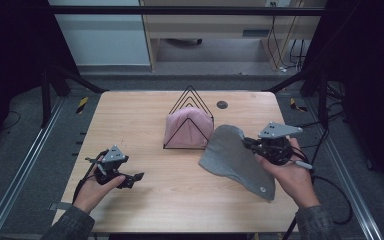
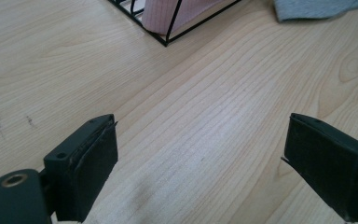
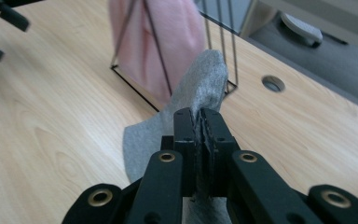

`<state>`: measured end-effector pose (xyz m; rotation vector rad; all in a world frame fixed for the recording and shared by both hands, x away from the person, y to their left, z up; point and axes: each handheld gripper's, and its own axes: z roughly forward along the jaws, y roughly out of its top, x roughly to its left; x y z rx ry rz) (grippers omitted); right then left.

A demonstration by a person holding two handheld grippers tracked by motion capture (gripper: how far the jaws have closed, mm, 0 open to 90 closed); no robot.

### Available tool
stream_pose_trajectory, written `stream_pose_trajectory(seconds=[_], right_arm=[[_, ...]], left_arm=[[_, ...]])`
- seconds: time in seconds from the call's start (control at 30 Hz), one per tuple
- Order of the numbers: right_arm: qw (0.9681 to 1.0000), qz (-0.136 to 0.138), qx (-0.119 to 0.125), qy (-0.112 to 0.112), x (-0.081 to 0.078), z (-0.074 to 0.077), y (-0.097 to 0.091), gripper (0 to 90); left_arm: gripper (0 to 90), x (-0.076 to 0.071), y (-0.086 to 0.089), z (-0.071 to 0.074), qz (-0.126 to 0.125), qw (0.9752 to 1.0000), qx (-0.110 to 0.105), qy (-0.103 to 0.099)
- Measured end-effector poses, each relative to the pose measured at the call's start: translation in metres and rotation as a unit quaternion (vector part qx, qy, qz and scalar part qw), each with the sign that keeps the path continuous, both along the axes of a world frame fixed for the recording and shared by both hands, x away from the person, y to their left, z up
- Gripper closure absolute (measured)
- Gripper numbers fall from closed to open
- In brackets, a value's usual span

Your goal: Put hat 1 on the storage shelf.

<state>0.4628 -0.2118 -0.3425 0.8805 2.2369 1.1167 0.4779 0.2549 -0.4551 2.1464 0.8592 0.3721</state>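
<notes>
The near half of the desk point(image 1: 180, 200) is bare wood, and a hand could sweep across it between the left gripper point(image 1: 130, 179) and the grey cloth point(image 1: 232, 157) without meeting anything. The left gripper rests low at the desk's left side, its jaws standing wide apart over bare wood. At mid-desk the black wire rack point(image 1: 190, 122), with the pink cloth point(image 1: 187, 127) inside, blocks the way straight ahead. The grey cloth, pinched in the right gripper point(image 1: 250, 144), hangs just beside the rack's right side and drapes down to the front right of the desk. Behind the rack, the far strip is free apart from a small round hole point(image 1: 222, 104).
</notes>
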Motion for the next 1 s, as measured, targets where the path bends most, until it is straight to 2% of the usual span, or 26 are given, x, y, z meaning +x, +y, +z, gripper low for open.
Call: stream_pose_trajectory(seconds=[0.03,0.23,0.37,0.47,0.63,0.7,0.73,0.9,1.0], right_arm=[[0.9999,0.01,-0.004,-0.006,-0.003,0.004,0.008,86.0],[0.9991,0.036,-0.003,-0.024,-0.01,0.019,0.025,86.0],[0.9978,0.058,-0.007,-0.032,-0.009,0.032,0.04,86.0],[0.9974,0.064,0.001,-0.032,-0.007,0.035,0.045,86.1],[0.9956,0.084,-0.005,-0.04,-0.006,0.045,0.063,86.1],[0.9946,0.094,-0.003,-0.043,-0.004,0.051,0.073,86.1],[0.9943,0.097,-0.003,-0.045,-0.004,0.053,0.077,86.1],[0.993,0.106,-0.009,-0.05,-0.001,0.06,0.09,86.1],[0.9919,0.115,-0.004,-0.054,-0.001,0.066,0.098,86.1]], left_arm=[[9.3,-0.002,0.0,0.002,-0.005,0.9999,0.009,-0.004],[9.7,-0.005,-0.001,0.01,-0.011,0.9999,-0.003,-0.009],[9.8,-0.005,-0.003,0.015,-0.019,0.9997,-0.011,-0.009],[9.9,-0.004,-0.005,0.019,-0.022,0.9997,-0.005,-0.013],[9.9,0.001,-0.011,0.034,-0.029,0.9992,0.013,-0.025],[9.8,0.004,-0.015,0.046,-0.039,0.9989,0.006,-0.026],[9.8,0.004,-0.015,0.046,-0.039,0.9989,0.006,-0.026],[9.7,0.01,-0.018,0.063,-0.047,0.9985,-0.007,-0.028],[9.8,0.009,-0.021,0.077,-0.055,0.9977,-0.002,-0.039]])
